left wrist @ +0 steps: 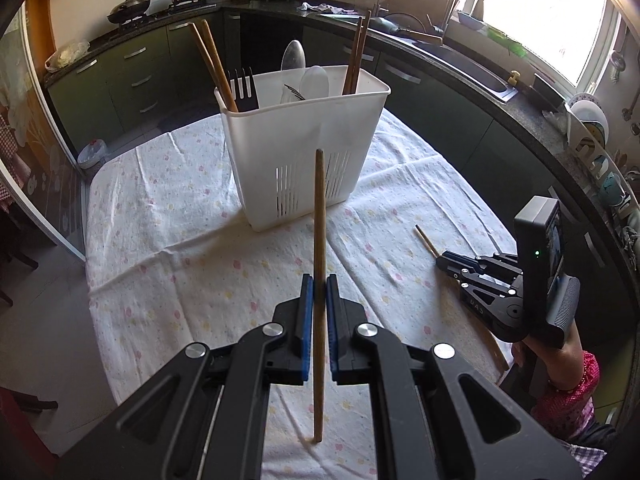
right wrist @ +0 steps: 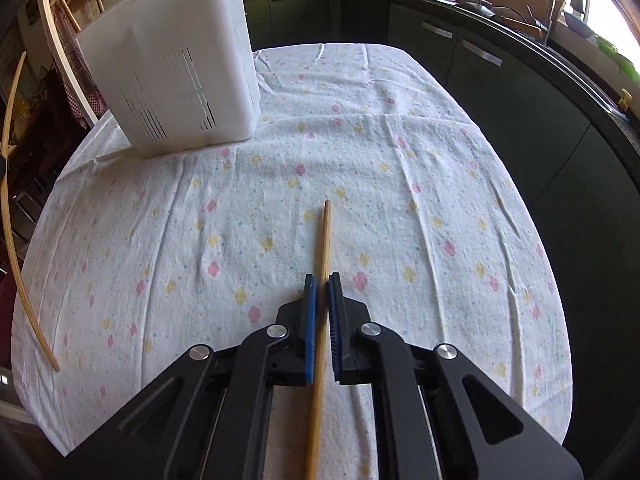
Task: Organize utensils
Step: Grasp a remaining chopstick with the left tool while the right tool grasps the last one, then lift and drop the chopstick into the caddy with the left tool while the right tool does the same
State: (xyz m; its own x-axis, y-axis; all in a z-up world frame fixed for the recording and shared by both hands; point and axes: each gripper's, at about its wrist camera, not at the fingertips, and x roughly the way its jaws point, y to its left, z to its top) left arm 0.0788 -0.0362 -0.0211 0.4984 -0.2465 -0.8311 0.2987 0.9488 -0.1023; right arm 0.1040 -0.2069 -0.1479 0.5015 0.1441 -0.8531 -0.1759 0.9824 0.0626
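A white slotted utensil caddy (left wrist: 296, 148) stands on the table and holds wooden chopsticks, a black fork (left wrist: 243, 88) and spoons. It also shows in the right wrist view (right wrist: 172, 76) at the upper left. My left gripper (left wrist: 319, 284) is shut on a wooden chopstick (left wrist: 319, 216), held upright in front of the caddy, lower end touching the cloth. My right gripper (right wrist: 322, 282) is shut on another wooden chopstick (right wrist: 325, 236) that lies low over the cloth. The right gripper also shows in the left wrist view (left wrist: 444, 261) at the right, chopstick tip sticking out.
The table carries a white flowered cloth (right wrist: 360, 168). Dark kitchen cabinets (left wrist: 432, 80) and a counter with a sink (left wrist: 472, 64) run behind and to the right. A chair back (right wrist: 60, 56) stands left of the caddy. The person's arm (left wrist: 560, 364) is at the right.
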